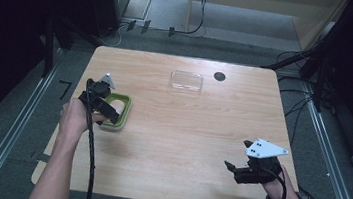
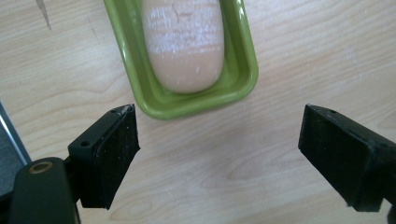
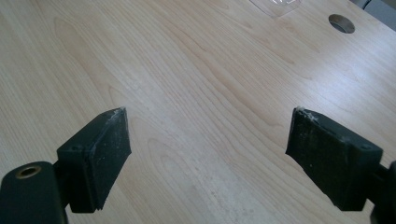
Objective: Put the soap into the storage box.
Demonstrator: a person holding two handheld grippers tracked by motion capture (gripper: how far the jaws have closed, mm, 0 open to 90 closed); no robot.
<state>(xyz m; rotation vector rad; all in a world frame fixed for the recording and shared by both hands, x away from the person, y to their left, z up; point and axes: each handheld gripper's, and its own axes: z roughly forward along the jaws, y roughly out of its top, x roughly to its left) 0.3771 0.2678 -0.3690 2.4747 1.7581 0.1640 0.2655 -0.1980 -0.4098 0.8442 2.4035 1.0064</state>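
The bread roll (image 2: pixel 183 44) sits in its green tray (image 2: pixel 243 70) at the top of the left gripper view — left gripper (image 2: pixel 219 149) wide and empty, so pull away straight, jaws clear of the rim.

left hand-held gripper (image 1: pixel 112 116): black, cable trailing | right hand-held gripper (image 1: pixel 230 166): black, grey three-cornered plate | forearms: bare

Dim from up high, the room's edges falling into black; the table (image 1: pixel 186 131) is evenly lit with soft shadows. Close views are brighter, crisp, with glare on the green dish (image 2: pixel 243 70).
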